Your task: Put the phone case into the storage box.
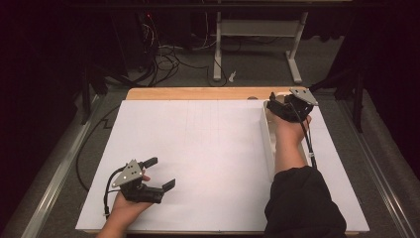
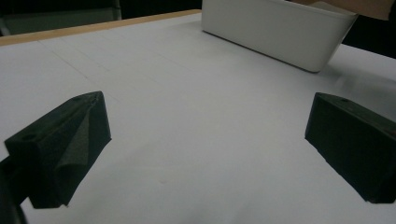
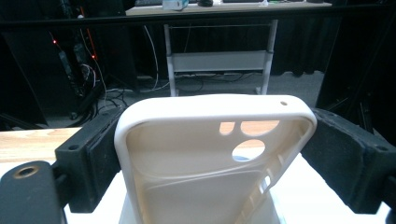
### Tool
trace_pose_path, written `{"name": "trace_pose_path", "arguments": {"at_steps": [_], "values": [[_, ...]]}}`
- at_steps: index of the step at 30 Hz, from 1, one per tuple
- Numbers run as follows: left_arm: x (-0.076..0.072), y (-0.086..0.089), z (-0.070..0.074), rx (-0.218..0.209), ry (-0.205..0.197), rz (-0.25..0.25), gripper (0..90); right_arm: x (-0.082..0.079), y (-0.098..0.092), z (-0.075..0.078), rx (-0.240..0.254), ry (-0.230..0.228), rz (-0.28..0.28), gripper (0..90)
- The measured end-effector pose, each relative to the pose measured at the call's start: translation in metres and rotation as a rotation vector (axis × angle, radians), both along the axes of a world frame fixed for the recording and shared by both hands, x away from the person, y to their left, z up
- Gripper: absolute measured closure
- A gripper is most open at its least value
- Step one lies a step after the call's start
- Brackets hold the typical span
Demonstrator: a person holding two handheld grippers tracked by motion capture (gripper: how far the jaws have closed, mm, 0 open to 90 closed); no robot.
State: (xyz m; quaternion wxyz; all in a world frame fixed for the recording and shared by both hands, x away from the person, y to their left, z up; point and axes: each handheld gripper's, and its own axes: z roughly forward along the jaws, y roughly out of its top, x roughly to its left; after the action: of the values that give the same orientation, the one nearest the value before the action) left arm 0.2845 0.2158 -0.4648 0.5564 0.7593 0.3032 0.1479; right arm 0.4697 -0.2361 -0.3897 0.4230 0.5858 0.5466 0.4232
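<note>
Looking along the right tongs (image 3: 212,154), their view reveals a white phone case (image 3: 205,158) pinched between the jaws over the white bin (image 1: 268,134); left tongs (image 1: 161,173) hang spread above the bench (image 1: 198,148).

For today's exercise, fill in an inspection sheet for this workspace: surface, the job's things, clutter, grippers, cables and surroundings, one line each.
Surface: white sheet over a wooden table, bare.
Job's things: white phone case held upright above a long white bin at the table's right side.
Clutter: nothing seen.
Grippers: left gripper open, low over the sheet, holding nothing; right gripper shut on the phone case.
Cables: one trails from each gripper; a tangle lies on the floor beyond the table.
Surroundings: dark room, white desk frame behind.
</note>
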Motion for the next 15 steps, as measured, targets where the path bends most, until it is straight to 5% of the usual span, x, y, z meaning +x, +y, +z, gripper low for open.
{"name": "trace_pose_path", "arguments": {"at_steps": [6,15], "values": [[-0.0006,-0.0014,-0.0002,0.006,-0.002,-0.006,1.4,0.0049,0.0081,-0.0001,-0.056,0.002,0.009,10.5],[-0.0021,0.0007,0.0003,0.006,-0.003,0.0,1.4,0.0086,0.01,-0.0024,-0.071,-0.017,0.024,10.1]]}}
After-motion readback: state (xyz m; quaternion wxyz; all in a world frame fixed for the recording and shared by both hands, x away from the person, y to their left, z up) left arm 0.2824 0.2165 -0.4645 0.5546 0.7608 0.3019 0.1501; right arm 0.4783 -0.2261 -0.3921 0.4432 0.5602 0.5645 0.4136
